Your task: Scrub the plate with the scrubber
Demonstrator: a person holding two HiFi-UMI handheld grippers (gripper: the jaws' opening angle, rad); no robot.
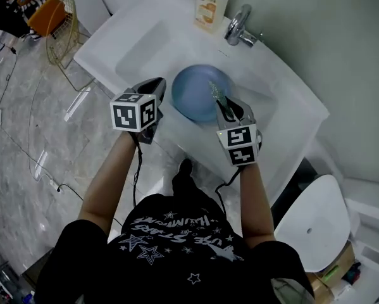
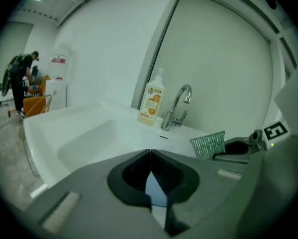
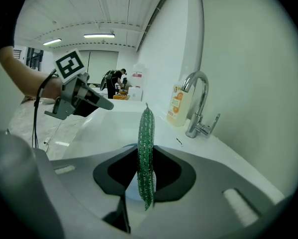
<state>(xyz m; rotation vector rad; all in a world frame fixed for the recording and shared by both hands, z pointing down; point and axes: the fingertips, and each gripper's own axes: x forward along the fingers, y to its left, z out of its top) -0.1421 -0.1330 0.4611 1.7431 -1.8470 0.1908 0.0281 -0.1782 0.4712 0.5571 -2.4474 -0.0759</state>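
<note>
Plate [image 1: 198, 90], blue and round, lies in the basin of the white sink [image 1: 132, 49], just ahead and to the right of the left gripper's fingers and under those of the right gripper; well off to the left of both, beyond the sink's edge, a wire rack [image 1: 62, 30] stands on the floor.

The left gripper [image 1: 159, 86] points at the plate's left rim; in its own view its fingers [image 2: 139, 171] are closed tip to tip with nothing between them, and a wedge of the plate's blue [image 2: 156, 188] shows through the gap behind the tips; whether the tips touch the rim I cannot tell.

The scrubber [image 1: 216, 94], a green glittery mesh pad, stands out past the right gripper's fingertips over the right part of the plate; whether it touches the plate cannot be told.

The right gripper [image 1: 222, 106] has its fingers clamped on the scrubber; in the right gripper view the scrubber [image 3: 147, 153] stands upright and edge-on between the dark pads, rising above the fingertips; from the left gripper view its flat face [image 2: 208, 144] shows.

Beyond both sets of fingers, at the sink's far rim, stands a soap bottle [image 1: 211, 4] with an orange label, and just right of it a chrome tap [image 1: 240, 27].
</note>
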